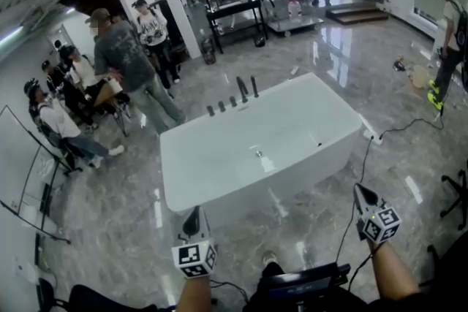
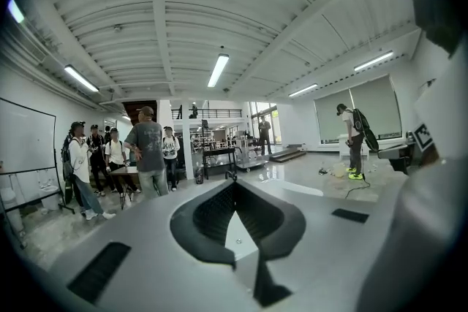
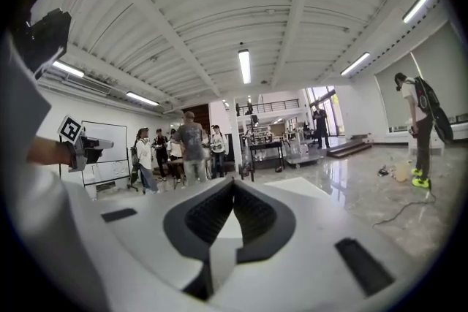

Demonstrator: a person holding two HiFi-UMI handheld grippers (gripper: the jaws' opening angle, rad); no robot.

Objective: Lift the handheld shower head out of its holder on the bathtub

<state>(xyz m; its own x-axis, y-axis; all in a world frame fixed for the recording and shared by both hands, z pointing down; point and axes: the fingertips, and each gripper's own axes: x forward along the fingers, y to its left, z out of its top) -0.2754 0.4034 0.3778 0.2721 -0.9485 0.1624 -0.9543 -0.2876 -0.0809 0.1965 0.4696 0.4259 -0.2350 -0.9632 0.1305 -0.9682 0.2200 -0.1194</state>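
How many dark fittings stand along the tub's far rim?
5, in a row on the far rim of the bathtub: three short knobs at the left, then a taller spout and a slim upright piece. None looks hidden.

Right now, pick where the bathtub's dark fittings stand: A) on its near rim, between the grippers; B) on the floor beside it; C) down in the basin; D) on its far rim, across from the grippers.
D: the head view shows the dark fittings in a row on the bathtub's far rim.
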